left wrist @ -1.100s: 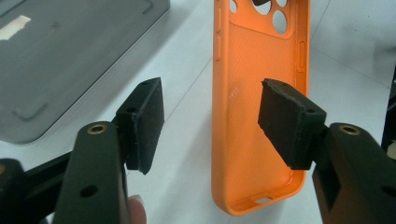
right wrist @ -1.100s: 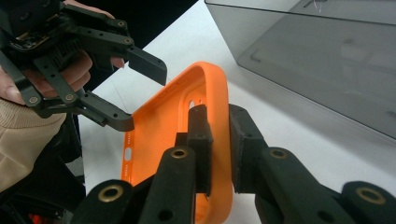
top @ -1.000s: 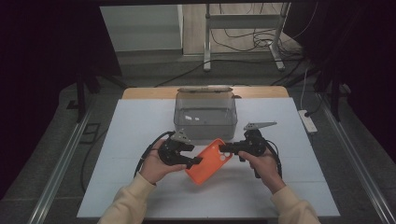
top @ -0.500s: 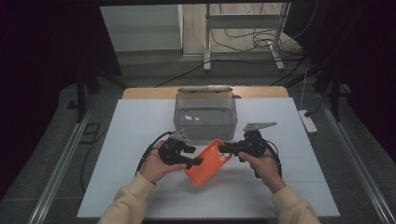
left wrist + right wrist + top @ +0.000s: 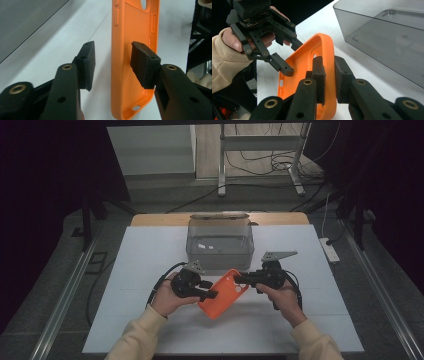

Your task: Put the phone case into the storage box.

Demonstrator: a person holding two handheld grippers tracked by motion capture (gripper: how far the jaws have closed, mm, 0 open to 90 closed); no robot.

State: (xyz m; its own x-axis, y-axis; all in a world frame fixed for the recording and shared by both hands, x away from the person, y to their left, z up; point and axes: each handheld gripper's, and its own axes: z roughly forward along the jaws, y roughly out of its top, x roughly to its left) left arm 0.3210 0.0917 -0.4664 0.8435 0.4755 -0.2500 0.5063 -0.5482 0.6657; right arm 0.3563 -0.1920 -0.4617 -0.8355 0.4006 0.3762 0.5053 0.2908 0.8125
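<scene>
Two grippers meet at an orange phone case (image 5: 223,294) just in front of the grey bin (image 5: 220,242). Right gripper (image 5: 329,75): jaws clamped on the case's rim. Left gripper (image 5: 113,66): jaws apart, straddling the case's edge. Positions match the earlier frames.

The white surface (image 5: 150,270) is being lit evenly from above, while the sides of the room are being left in darkness. Beyond it, cables (image 5: 265,167) are being trailed across the grey floor (image 5: 165,195) around a metal stand (image 5: 260,150).
</scene>
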